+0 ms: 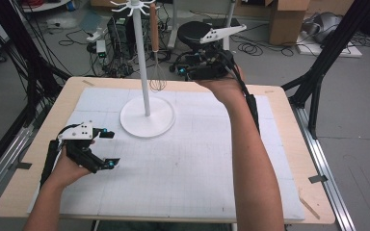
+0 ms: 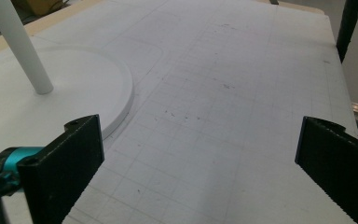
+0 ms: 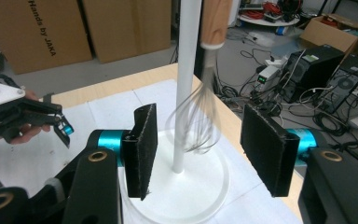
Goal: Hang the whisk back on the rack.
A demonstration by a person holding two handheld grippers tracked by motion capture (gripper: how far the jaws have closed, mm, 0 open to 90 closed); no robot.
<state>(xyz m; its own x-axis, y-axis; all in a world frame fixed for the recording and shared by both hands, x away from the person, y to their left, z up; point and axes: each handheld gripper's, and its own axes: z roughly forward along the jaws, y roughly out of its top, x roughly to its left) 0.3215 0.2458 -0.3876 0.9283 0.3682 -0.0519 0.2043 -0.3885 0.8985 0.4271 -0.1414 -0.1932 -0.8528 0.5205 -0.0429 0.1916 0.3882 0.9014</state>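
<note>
High view: the wire whisk (image 1: 156, 72), with its wooden handle, is seen hanging from the white rack (image 1: 147, 115), just ahead of the right tongs (image 1: 185, 72), whose ribbed black jaws are held partly apart and empty. The hanging step is judged done; a clear withdrawal is called for next. The left tongs (image 1: 110, 148) are held wide, empty, over the gridded desk (image 1: 197, 168).

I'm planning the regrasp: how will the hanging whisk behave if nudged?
The whisk hangs free from a hook of the stand, so it would probably swing. Its thin wire loops look springy and likely flex under the pads. It seems light; the wooden handle should grip better.
</note>
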